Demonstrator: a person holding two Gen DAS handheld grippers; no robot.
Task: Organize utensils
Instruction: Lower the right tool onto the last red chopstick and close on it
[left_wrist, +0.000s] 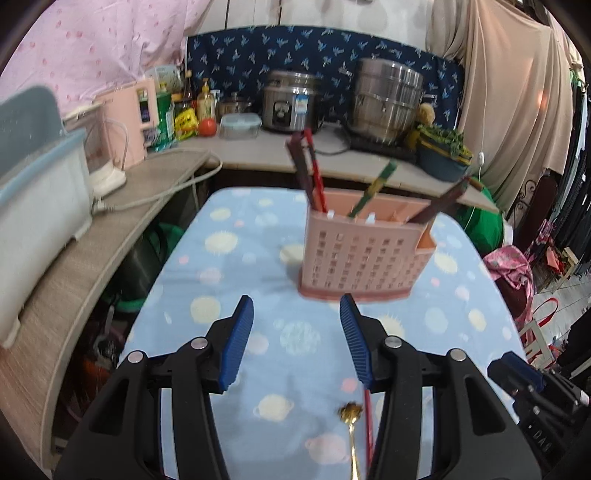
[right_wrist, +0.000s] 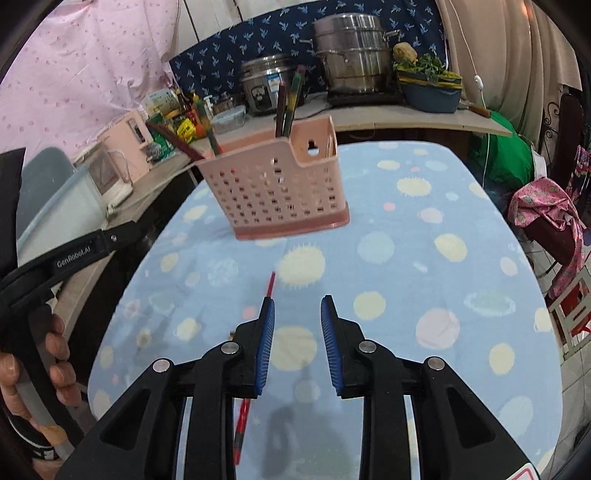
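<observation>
Pickup step, judged: both grippers empty over the bench. Left gripper jaws about half apart, nothing between; right gripper jaws narrower, also nothing held. Pink utensil holder stands far-centre, chopsticks already in it. Red chopstick and gold spoon lie near. Next: straddle one, close. Readable: "GenRoboLAI"-like lettering.

Both views are evenly and fairly brightly lit, with colours slightly washed out. Motion blur smears the pink utensil holder and the far counter. A soft shadow falls on the blue cloth near the bottom of the right view. Fisheye distortion bends the edges, and dark vignetting fills all 4 corners.
</observation>
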